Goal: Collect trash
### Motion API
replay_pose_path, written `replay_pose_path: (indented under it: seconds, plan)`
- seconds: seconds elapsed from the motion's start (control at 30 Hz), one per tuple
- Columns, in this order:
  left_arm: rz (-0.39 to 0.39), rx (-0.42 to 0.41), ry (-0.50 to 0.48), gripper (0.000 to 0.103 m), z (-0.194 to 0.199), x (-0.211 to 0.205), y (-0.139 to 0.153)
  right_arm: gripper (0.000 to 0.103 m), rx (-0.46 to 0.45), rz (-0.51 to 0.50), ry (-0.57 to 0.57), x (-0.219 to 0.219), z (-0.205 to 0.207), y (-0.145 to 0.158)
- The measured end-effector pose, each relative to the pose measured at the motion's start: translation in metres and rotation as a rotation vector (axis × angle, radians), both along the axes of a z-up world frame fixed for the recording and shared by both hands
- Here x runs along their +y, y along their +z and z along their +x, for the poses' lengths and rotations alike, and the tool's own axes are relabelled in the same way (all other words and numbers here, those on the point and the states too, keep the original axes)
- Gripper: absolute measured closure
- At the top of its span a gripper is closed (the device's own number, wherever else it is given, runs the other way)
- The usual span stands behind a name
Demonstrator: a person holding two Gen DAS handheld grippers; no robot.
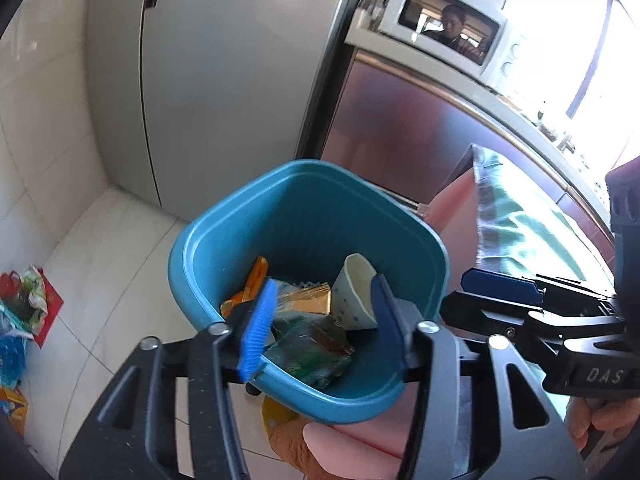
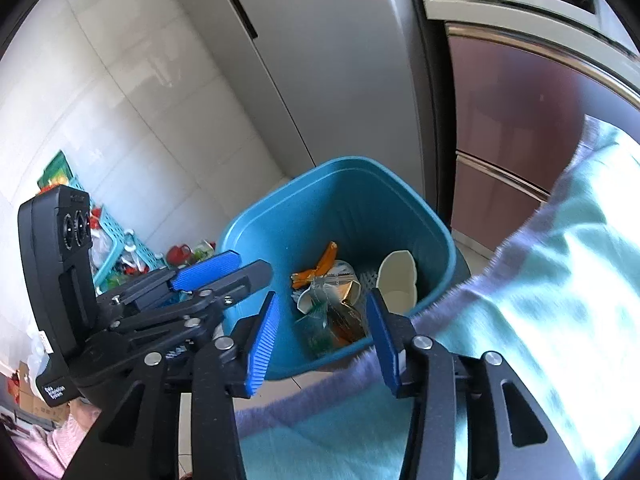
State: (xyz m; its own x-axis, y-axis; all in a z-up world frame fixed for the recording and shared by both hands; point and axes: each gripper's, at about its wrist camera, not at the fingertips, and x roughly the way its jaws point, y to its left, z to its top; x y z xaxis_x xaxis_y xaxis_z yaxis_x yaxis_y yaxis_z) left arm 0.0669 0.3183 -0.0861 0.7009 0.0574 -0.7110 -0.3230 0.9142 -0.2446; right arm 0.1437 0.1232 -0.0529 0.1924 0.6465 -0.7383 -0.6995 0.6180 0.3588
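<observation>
**Both grippers over the bin, nothing in either one**

So I'm standing over the blue trash bin (image 1: pixel 308 288) on the tiled floor (image 1: pixel 112 248), right by the grey fridge (image 1: pixel 224 80). My left hand-held gripper (image 1: pixel 320 320) hangs above the bin's 6 o'clock rim, jaws about halfway apart, nothing pinched between the blue pads (image 1: pixel 256 328). Looking through the gap I see the trash lying at the bottom: a green wrapper (image 1: pixel 308 350) nearest me, a gold foil packet (image 1: pixel 308 300) just past it, a white paper cup (image 1: pixel 356 296) at about 2 o'clock inside the bin, and an orange wrapper (image 1: pixel 250 284) at roughly 10 o'clock.

My right hand-held gripper (image 2: pixel 324 340) is also partway open and empty, pointing down into the same bin from the near rim. It sits close beside the left one, at 3 o'clock in the left wrist view.

A light green towel (image 2: pixel 540 300) with a purplish edge sits right next to the bin at 4 o'clock. More wrappers and bags (image 1: pixel 24 312) are piled on the floor over at 9 o'clock, by the wall.
</observation>
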Motion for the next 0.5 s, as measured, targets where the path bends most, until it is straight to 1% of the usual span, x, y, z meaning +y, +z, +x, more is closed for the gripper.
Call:
replay_pose_path:
  seconds: [0.03,0.07,0.13,0.2,0.23,0.27,0.33,0.37,0.47,0.5]
  plan:
    - [0.014,-0.013,-0.007,0.049,-0.003,-0.003,0.005,0.058,-0.010,0.010,-0.006,-0.005,-0.002,0.002]
    - [0.022,-0.021,-0.016,0.045,-0.006,-0.006,0.008,0.057,-0.027,0.023,-0.016,-0.013,-0.006,0.005]
    - [0.053,-0.053,-0.034,0.035,-0.014,-0.016,0.019,0.051,-0.065,0.046,-0.039,-0.029,-0.013,0.013]
    - [0.082,-0.083,-0.050,0.012,-0.021,-0.026,0.029,0.046,-0.114,0.072,-0.070,-0.048,-0.021,0.020]
    - [0.099,-0.106,-0.059,0.007,-0.025,-0.032,0.035,0.044,-0.132,0.080,-0.087,-0.057,-0.025,0.022]
    - [0.115,-0.127,-0.066,0.005,-0.030,-0.039,0.041,0.041,-0.163,0.091,-0.113,-0.069,-0.031,0.027]
    - [0.132,-0.153,-0.086,0.005,-0.035,-0.053,0.049,0.034,-0.219,0.113,-0.156,-0.091,-0.042,0.034]
    - [0.141,-0.166,-0.096,0.005,-0.038,-0.061,0.053,0.027,-0.251,0.117,-0.186,-0.102,-0.049,0.037]
    - [0.160,-0.196,-0.109,0.005,-0.044,-0.083,0.061,0.017,-0.350,0.122,-0.276,-0.135,-0.073,0.043]
    - [0.172,-0.210,-0.109,0.005,-0.047,-0.093,0.064,0.016,-0.382,0.115,-0.308,-0.146,-0.081,0.044]
